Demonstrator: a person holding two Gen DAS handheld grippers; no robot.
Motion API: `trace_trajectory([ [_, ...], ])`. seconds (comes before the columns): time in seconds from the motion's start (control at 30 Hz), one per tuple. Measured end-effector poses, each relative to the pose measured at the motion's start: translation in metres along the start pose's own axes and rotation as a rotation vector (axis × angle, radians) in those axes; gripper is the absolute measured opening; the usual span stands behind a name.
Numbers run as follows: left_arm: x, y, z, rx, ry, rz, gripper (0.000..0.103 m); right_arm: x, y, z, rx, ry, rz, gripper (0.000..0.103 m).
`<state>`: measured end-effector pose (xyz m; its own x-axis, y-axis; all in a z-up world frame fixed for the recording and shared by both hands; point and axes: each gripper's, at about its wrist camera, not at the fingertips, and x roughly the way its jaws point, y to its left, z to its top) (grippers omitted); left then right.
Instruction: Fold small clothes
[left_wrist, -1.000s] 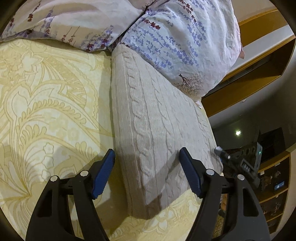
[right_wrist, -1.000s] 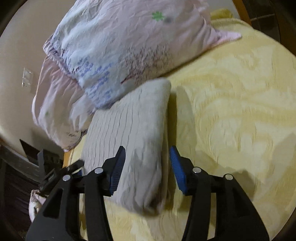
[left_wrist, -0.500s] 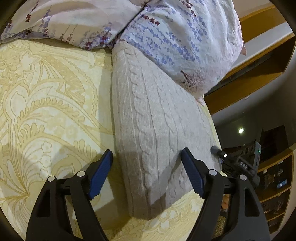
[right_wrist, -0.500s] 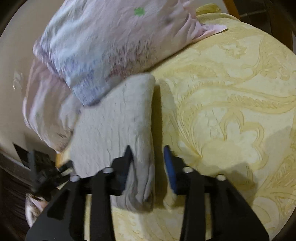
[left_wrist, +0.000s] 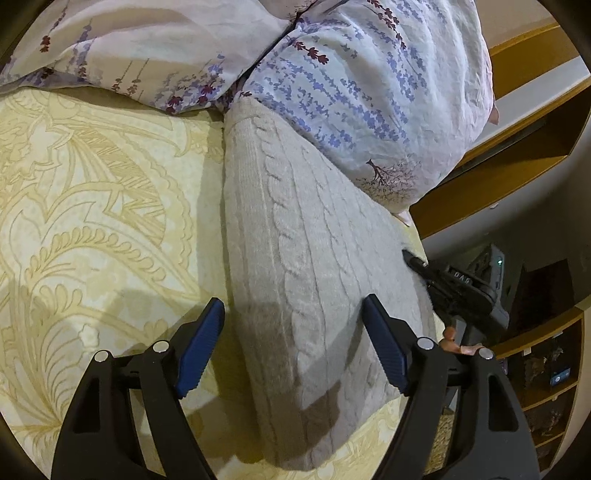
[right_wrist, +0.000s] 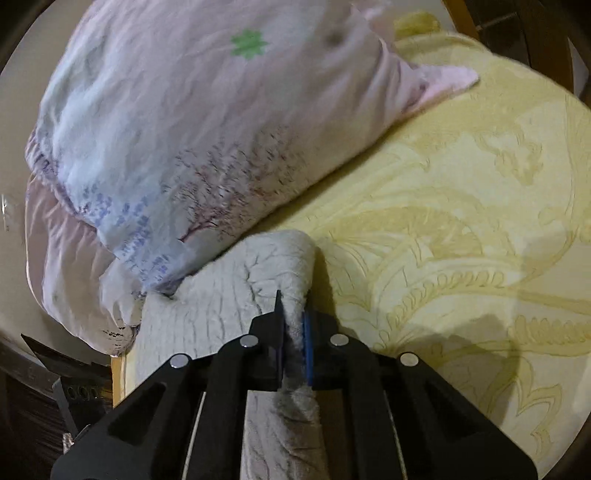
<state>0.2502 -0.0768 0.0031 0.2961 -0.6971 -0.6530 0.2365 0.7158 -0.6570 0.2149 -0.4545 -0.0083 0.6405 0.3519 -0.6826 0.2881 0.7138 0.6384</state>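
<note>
A folded cream cable-knit sweater (left_wrist: 306, 266) lies on the yellow patterned bedspread (left_wrist: 92, 221), its far end against a floral pillow (left_wrist: 362, 88). My left gripper (left_wrist: 295, 343) is open, its blue pads straddling the sweater's near end without touching it. My right gripper (right_wrist: 293, 332) is shut on the sweater's folded edge (right_wrist: 273, 266), pinching the knit between its pads. In the left wrist view the right gripper (left_wrist: 454, 288) shows at the sweater's right side.
Two floral pillows (right_wrist: 192, 129) lie at the head of the bed. A wooden headboard and shelf (left_wrist: 517, 122) run along the right. The bed's edge (right_wrist: 118, 373) drops off beside the sweater. The bedspread (right_wrist: 461, 240) stretches away to the right.
My right gripper has closed on the sweater's folded edge; it was open around it a second ago. My left gripper has stayed open and nearly still.
</note>
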Motion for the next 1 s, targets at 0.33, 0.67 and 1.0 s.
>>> trace_trajectory([
  [0.33,-0.003,0.003,0.018,-0.049,-0.016,-0.050,0.077,-0.031,-0.018,-0.018,0.048,0.052,0.114,0.064],
  [0.67,0.012,0.004,0.020,-0.060,-0.011,-0.060,0.076,-0.006,-0.005,-0.033,-0.003,0.141,0.172,0.062],
  [1.0,0.008,0.005,0.015,-0.073,-0.029,-0.082,0.063,0.003,-0.004,-0.042,-0.016,0.165,0.222,0.037],
])
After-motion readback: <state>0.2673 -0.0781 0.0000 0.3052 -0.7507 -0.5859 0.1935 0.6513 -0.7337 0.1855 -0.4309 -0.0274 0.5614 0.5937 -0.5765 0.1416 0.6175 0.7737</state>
